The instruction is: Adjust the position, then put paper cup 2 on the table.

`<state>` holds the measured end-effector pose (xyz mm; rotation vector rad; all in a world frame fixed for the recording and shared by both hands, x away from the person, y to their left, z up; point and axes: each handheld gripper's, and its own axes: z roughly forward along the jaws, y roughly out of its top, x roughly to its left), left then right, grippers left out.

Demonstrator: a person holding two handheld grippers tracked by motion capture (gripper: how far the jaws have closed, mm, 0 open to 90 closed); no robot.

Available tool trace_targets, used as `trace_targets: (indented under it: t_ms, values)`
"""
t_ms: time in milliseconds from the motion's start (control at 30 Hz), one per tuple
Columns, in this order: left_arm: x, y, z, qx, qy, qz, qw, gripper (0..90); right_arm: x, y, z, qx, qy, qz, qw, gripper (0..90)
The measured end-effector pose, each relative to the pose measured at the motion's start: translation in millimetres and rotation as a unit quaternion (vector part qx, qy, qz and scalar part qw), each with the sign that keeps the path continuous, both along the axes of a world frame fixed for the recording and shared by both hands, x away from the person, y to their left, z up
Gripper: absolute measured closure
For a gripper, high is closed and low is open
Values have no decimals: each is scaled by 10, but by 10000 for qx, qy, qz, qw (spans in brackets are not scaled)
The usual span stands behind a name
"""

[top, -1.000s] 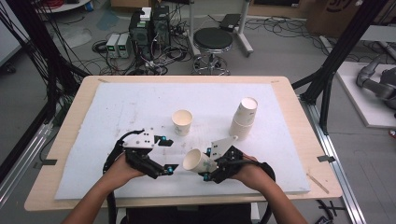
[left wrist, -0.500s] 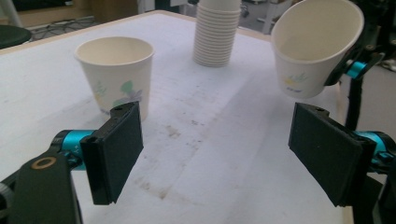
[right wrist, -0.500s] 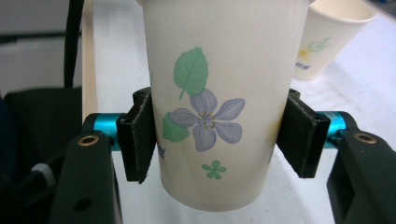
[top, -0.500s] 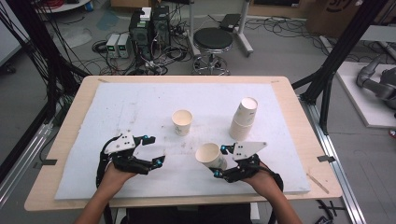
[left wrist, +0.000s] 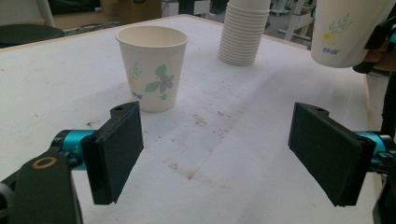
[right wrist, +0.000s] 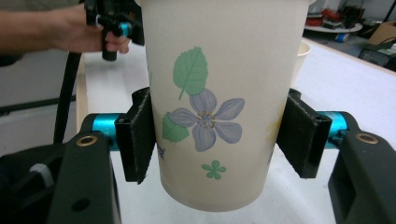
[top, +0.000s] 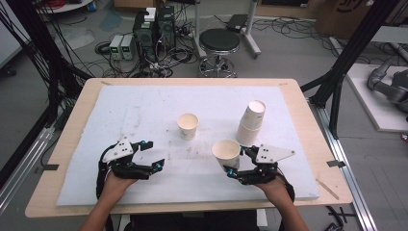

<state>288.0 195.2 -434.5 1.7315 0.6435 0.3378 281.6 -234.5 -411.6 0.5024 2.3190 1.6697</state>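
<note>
Stained white mat [top: 144,110] on wooden table [top: 72,130]

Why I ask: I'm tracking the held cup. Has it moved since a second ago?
Yes. The cup in the right gripper went from tipped on its side to upright and shifted rightward, nearer the cup stack; the lone cup stayed put.

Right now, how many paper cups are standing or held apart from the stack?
2: one paper cup stands alone mid-table; a second cup is clamped in the right hand-held gripper. The stack behind holds many more, nested beyond counting.
</note>
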Motion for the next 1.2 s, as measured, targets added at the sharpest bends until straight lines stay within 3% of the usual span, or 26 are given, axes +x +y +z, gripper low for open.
trace_targets:
  t_ms: [333,733,1033,1200]
  values:
    - [-1,71,-2,-61,-62,149,9999,179,24,-70,6,296,-25,-210,9993,358]
    - [2,107,13,-122,-88,224,9996,179,31,-52,-2,355,-52,-267,9990,354]
    - [6,192,36,-151,-171,386,9990,178,95,109,-25,260,-19,-230,9994,351]
    - [-2,253,42,-181,-176,462,9986,178,142,263,-82,241,113,-123,9996,352]
